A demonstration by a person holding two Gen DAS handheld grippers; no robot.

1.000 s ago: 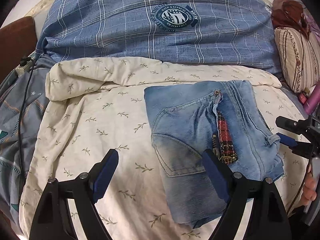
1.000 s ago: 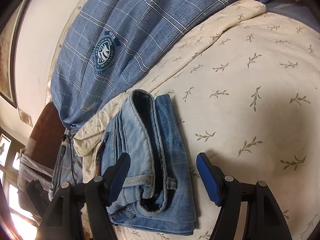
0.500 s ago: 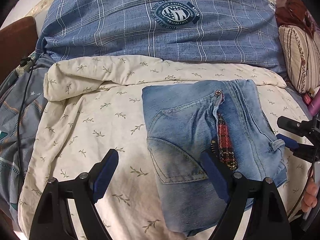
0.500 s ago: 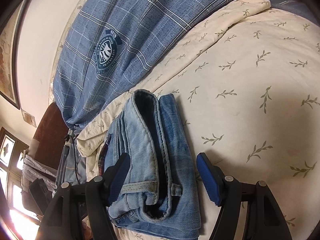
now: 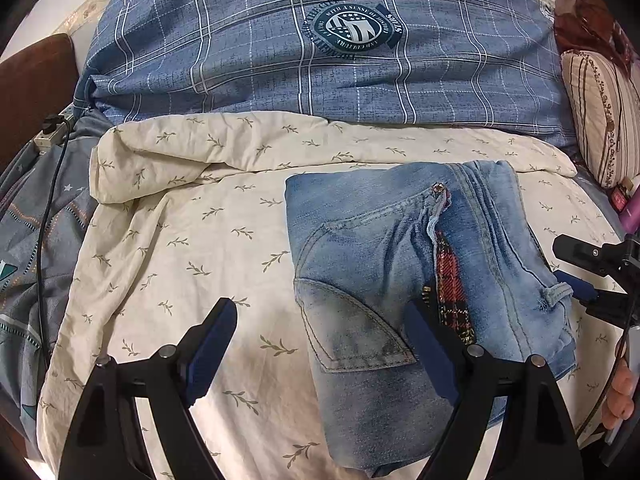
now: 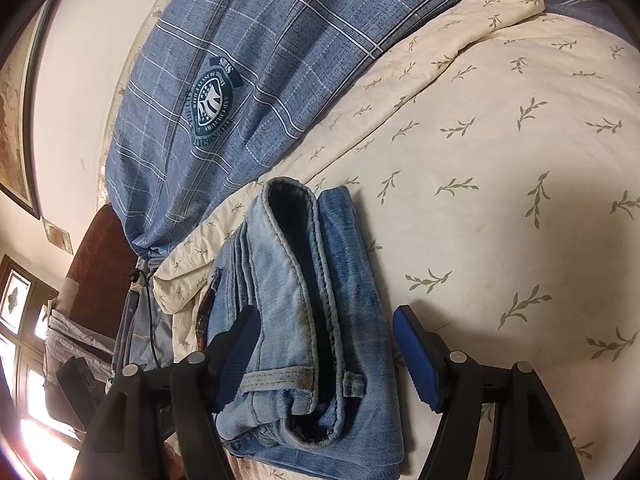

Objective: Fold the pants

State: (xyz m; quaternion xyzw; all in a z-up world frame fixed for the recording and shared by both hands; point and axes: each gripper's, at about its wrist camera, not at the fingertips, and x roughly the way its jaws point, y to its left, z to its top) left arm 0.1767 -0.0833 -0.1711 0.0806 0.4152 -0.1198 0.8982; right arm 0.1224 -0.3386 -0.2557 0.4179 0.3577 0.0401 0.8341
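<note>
Light blue jeans (image 5: 380, 264) lie folded in a compact stack on the cream leaf-print sheet (image 5: 192, 248), with a red plaid lining showing at the fly. My left gripper (image 5: 320, 348) is open and empty, its right finger over the jeans' near left part. My right gripper (image 6: 324, 356) is open, its jaws straddling the waistband end of the folded jeans (image 6: 296, 300) without closing on it. It also shows in the left wrist view (image 5: 580, 280) at the jeans' right edge.
A blue plaid duvet (image 5: 320, 48) is bunched at the back of the bed. A striped pillow (image 5: 600, 120) lies at the right. A grey blanket with a black cable (image 5: 44, 216) hangs at the left edge. A window (image 6: 16, 320) is beyond the bed.
Both grippers have shifted slightly, so the jeans sit a little lower and nearer in both views. The jaws stay open and the jeans have not moved on the sheet.
</note>
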